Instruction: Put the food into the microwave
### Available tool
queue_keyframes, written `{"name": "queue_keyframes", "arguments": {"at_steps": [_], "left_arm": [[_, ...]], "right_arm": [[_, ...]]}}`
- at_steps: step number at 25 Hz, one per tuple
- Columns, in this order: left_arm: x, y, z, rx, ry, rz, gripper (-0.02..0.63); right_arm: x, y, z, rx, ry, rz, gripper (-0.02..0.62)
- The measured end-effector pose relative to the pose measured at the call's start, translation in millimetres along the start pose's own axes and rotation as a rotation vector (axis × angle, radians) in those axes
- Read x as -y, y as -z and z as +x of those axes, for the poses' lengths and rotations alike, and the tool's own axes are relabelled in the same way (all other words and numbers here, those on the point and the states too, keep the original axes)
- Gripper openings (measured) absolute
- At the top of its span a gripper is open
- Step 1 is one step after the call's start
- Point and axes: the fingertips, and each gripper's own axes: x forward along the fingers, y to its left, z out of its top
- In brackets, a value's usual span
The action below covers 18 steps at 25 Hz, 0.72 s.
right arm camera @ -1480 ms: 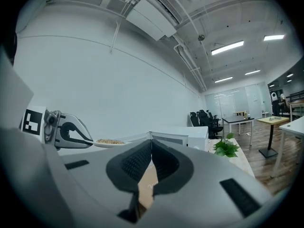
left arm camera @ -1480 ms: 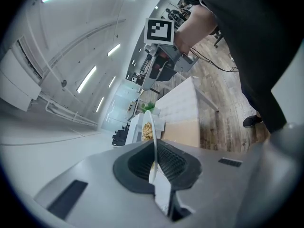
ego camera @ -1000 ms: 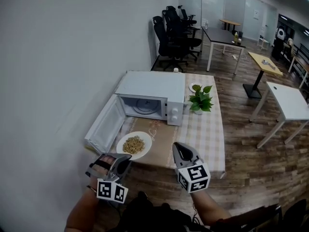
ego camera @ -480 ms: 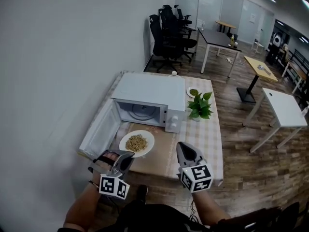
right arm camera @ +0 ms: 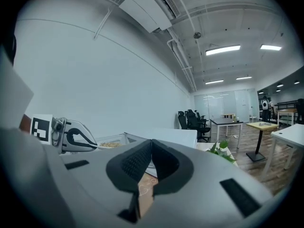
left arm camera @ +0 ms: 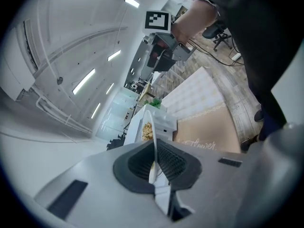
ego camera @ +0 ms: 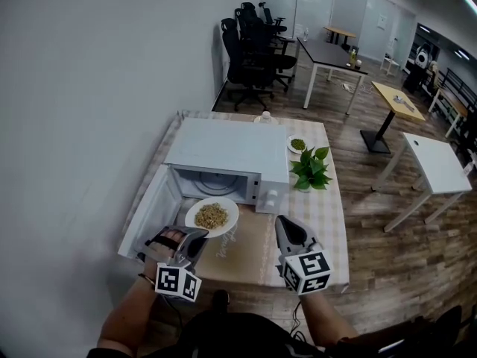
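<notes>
A white plate of brownish food (ego camera: 212,216) hangs just in front of the open mouth of the white microwave (ego camera: 223,149), whose door (ego camera: 145,216) swings out to the left. My left gripper (ego camera: 194,239) is shut on the plate's near rim. In the left gripper view the plate (left arm camera: 153,141) stands edge-on between the pads, with the food (left arm camera: 147,130) beyond. My right gripper (ego camera: 284,228) hovers to the plate's right over the brown mat (ego camera: 242,252), shut with nothing in it. In the right gripper view its jaws (right arm camera: 151,158) are pressed together.
A small potted plant (ego camera: 311,166) and a little dish (ego camera: 297,145) stand to the microwave's right on the checked tablecloth (ego camera: 328,215). The wall runs along the left. Office chairs (ego camera: 246,39), desks and wooden floor lie beyond and to the right.
The plate, held in my left gripper, has moved forward from the mat up to the microwave's opening. My right gripper kept its place beside it, still shut.
</notes>
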Motion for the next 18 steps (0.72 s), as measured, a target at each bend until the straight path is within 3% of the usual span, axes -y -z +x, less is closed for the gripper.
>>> {"name": "queue_keyframes", "arguments": {"at_steps": [4,18], "left_arm": [[5,18,31,-0.006,0.037,-0.002,0.020],[-5,57,104,-0.025,0.049,-0.002,0.019]], "right_arm": [[8,5,14,-0.015,0.025,0.016,0.009],[30,24,40,-0.066,0.115,0.027,0.009]]}}
